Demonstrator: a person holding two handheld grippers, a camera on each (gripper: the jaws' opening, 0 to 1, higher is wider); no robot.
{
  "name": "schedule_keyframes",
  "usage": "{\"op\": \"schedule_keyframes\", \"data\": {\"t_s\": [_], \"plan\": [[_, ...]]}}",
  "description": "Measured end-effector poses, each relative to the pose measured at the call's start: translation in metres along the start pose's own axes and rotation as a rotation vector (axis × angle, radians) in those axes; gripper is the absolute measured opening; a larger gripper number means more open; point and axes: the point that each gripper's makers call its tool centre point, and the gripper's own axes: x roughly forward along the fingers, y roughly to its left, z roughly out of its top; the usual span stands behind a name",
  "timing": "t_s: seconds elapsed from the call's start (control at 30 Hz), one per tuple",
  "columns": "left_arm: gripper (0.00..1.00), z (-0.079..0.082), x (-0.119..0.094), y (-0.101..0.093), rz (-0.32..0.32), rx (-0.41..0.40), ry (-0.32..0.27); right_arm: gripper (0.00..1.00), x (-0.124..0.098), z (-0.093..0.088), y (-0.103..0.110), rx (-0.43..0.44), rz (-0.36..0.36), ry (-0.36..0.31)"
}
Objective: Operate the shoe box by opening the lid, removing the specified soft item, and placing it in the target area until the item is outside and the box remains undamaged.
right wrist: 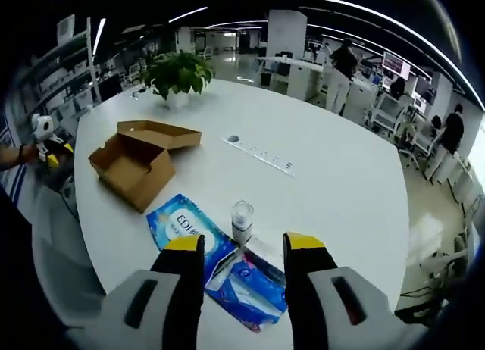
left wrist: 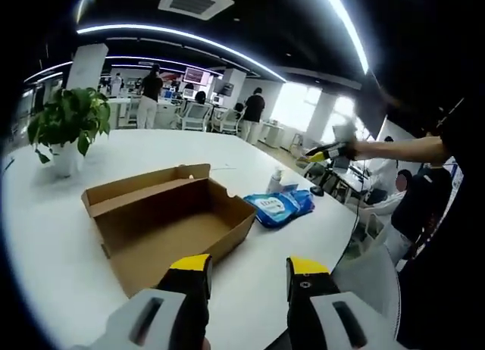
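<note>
The brown cardboard shoe box (left wrist: 168, 217) lies open on the white table (left wrist: 61, 236), its lid folded back and its inside bare. To its right lies the soft blue pack (left wrist: 280, 207). My left gripper (left wrist: 248, 264) hangs open in front of the box, holding nothing. My right gripper (left wrist: 327, 151) is raised at the far right, held by a person's arm. In the right gripper view, my right gripper (right wrist: 243, 244) stands open above the blue pack (right wrist: 220, 267), with the box (right wrist: 135, 167) farther left. The left gripper (right wrist: 47, 144) shows at the left edge.
A small clear bottle (right wrist: 242, 220) stands beside the blue pack. A potted plant (left wrist: 67, 126) sits at the table's far side. A socket strip (right wrist: 259, 154) is set into the table top. People and desks fill the office behind; chairs stand off the table's edge.
</note>
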Motion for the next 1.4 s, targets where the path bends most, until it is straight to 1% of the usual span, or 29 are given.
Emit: {"op": "schedule_keyframes", "data": {"t_s": [0.1,0.13,0.17,0.23,0.27,0.3,0.37,0.47,0.5,0.53,0.57,0.63,0.67,0.77,0.8,0.87,0.93,1.0,1.03,1.07,1.13,1.17,1.27,1.3,1.37,1.4], "plan": [[0.4,0.003,0.0,0.005,0.017,-0.011,-0.012,0.4,-0.004,-0.004,0.006,0.03,-0.009,-0.016],[0.41,0.004,-0.001,0.009,0.03,-0.014,-0.018,0.4,-0.004,-0.005,0.003,0.033,-0.008,-0.019],[0.41,0.004,-0.002,0.012,0.037,-0.021,-0.023,0.41,-0.004,-0.005,0.005,0.034,-0.009,-0.021],[0.41,0.007,-0.005,0.023,0.074,-0.049,-0.045,0.41,-0.006,-0.004,0.01,0.042,-0.01,-0.035],[0.42,0.007,-0.006,0.025,0.078,-0.053,-0.05,0.41,-0.006,-0.002,0.016,0.07,0.01,-0.062],[0.42,0.007,-0.007,0.028,0.085,-0.059,-0.052,0.41,-0.006,-0.002,0.017,0.068,0.007,-0.062],[0.42,0.007,-0.01,0.038,0.122,-0.063,-0.056,0.41,-0.006,-0.004,0.021,0.052,-0.01,-0.059],[0.43,0.009,-0.015,0.053,0.179,-0.083,-0.076,0.42,-0.004,-0.001,0.03,0.066,0.005,-0.078],[0.44,0.011,-0.018,0.061,0.207,-0.089,-0.09,0.42,-0.003,0.001,0.035,0.064,0.006,-0.082],[0.45,0.013,-0.021,0.075,0.27,-0.117,-0.11,0.42,-0.004,0.005,0.043,0.068,0.009,-0.105],[0.45,0.014,-0.024,0.085,0.315,-0.129,-0.118,0.42,-0.003,0.008,0.047,0.076,0.011,-0.122],[0.45,0.018,-0.027,0.099,0.371,-0.178,-0.164,0.43,0.0,0.011,0.058,0.081,0.013,-0.136],[0.45,0.017,-0.03,0.11,0.419,-0.202,-0.17,0.43,0.001,0.013,0.067,0.08,0.019,-0.143],[0.45,0.013,-0.032,0.123,0.47,-0.232,-0.175,0.44,0.007,0.012,0.084,0.065,0.043,-0.143],[0.45,0.008,-0.034,0.13,0.502,-0.238,-0.158,0.44,0.008,0.011,0.086,0.061,0.048,-0.143],[0.45,0.007,-0.034,0.135,0.506,-0.253,-0.168,0.44,0.008,0.013,0.097,0.062,0.058,-0.157],[0.44,0.0,-0.035,0.144,0.53,-0.278,-0.155,0.44,0.009,0.013,0.1,0.064,0.066,-0.163],[0.44,-0.006,-0.032,0.147,0.529,-0.292,-0.144,0.43,0.009,0.012,0.107,0.061,0.074,-0.164],[0.43,-0.01,-0.032,0.15,0.542,-0.3,-0.13,0.44,0.009,0.012,0.109,0.062,0.076,-0.165],[0.43,-0.014,-0.029,0.152,0.546,-0.3,-0.113,0.44,0.008,0.013,0.115,0.062,0.083,-0.17],[0.43,-0.022,-0.024,0.155,0.548,-0.327,-0.099,0.44,0.007,0.014,0.121,0.066,0.089,-0.18],[0.43,-0.028,-0.021,0.157,0.553,-0.331,-0.079,0.44,0.007,0.015,0.124,0.069,0.093,-0.184],[0.43,-0.035,-0.013,0.159,0.552,-0.354,-0.058,0.44,0.007,0.014,0.138,0.069,0.109,-0.193],[0.43,-0.04,-0.007,0.162,0.548,-0.362,-0.044,0.44,0.008,0.014,0.142,0.067,0.115,-0.191],[0.43,-0.043,0.0,0.162,0.542,-0.366,-0.033,0.44,0.009,0.012,0.15,0.065,0.123,-0.189],[0.43,-0.045,0.003,0.162,0.543,-0.363,-0.017,0.44,0.009,0.012,0.153,0.067,0.129,-0.191]]}}
